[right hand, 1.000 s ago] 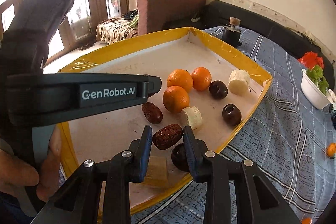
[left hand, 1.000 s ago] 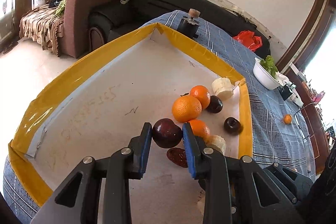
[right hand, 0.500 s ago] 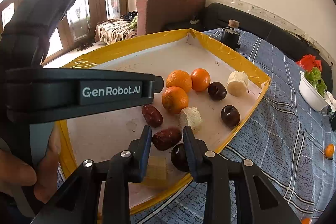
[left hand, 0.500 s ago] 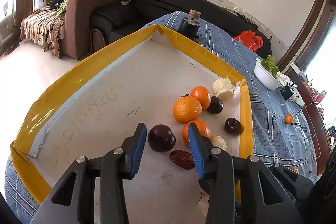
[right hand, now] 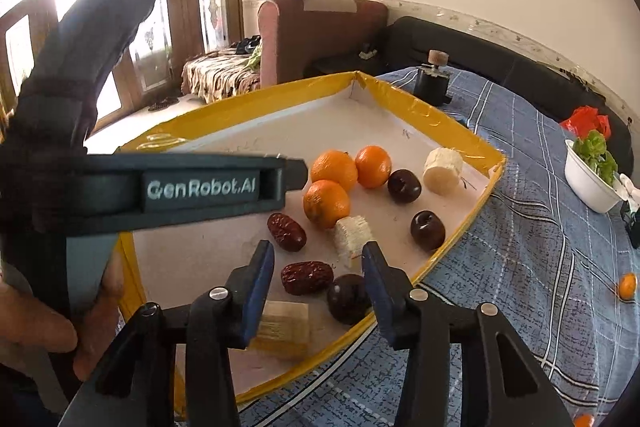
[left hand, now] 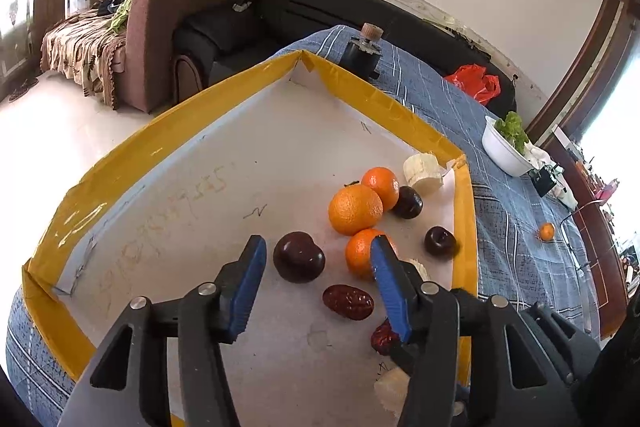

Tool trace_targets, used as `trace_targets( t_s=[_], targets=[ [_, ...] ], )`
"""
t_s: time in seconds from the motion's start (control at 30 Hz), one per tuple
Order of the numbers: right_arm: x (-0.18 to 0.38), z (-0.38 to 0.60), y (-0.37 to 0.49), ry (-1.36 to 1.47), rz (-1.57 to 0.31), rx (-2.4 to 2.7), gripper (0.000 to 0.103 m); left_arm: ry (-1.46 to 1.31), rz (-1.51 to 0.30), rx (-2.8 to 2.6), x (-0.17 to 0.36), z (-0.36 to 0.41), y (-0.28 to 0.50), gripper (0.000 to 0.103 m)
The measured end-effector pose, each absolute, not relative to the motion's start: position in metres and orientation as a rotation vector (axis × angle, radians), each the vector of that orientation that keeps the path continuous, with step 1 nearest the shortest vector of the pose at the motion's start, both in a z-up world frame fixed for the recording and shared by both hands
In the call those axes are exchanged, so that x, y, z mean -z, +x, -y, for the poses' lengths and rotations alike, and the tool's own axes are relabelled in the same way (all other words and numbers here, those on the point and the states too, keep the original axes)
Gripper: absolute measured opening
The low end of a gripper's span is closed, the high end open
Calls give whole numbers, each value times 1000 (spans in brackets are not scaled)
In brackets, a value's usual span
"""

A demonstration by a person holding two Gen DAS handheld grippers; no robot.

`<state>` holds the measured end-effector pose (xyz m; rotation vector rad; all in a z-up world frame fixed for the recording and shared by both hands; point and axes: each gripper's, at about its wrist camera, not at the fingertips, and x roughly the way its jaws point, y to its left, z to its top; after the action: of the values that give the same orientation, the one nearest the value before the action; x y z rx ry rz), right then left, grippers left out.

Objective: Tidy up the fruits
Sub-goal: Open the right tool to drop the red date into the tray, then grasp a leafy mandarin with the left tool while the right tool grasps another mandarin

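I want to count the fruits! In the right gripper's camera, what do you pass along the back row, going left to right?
Orange → smaller orange → dark plum → white banana chunk, all on the yellow-edged tray.

white bowl of greens (left hand: pixel 505 155), red bag (left hand: pixel 474 85)

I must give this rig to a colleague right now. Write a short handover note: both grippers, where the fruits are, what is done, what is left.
Left gripper: open, holding nothing; a dark plum lies on the tray between its fingers.
Right gripper: open, empty, over a red date, with another plum at its right finger.
On the yellow-edged tray: three oranges clustered, two more plums, a second date, banana pieces.
Done: oranges are together.
Left: plums, dates and banana pieces are scattered; one small orange lies on the cloth.
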<state>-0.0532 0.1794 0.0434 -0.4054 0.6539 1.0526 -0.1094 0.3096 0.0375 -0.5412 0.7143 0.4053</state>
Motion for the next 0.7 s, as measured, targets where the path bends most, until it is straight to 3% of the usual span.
trace_targets(
  t_s=[0.7],
  targets=[
    [-86,-104,9,-94,-867,-992,58,-469,-675,-385,-70,-276,-115,58]
  ],
)
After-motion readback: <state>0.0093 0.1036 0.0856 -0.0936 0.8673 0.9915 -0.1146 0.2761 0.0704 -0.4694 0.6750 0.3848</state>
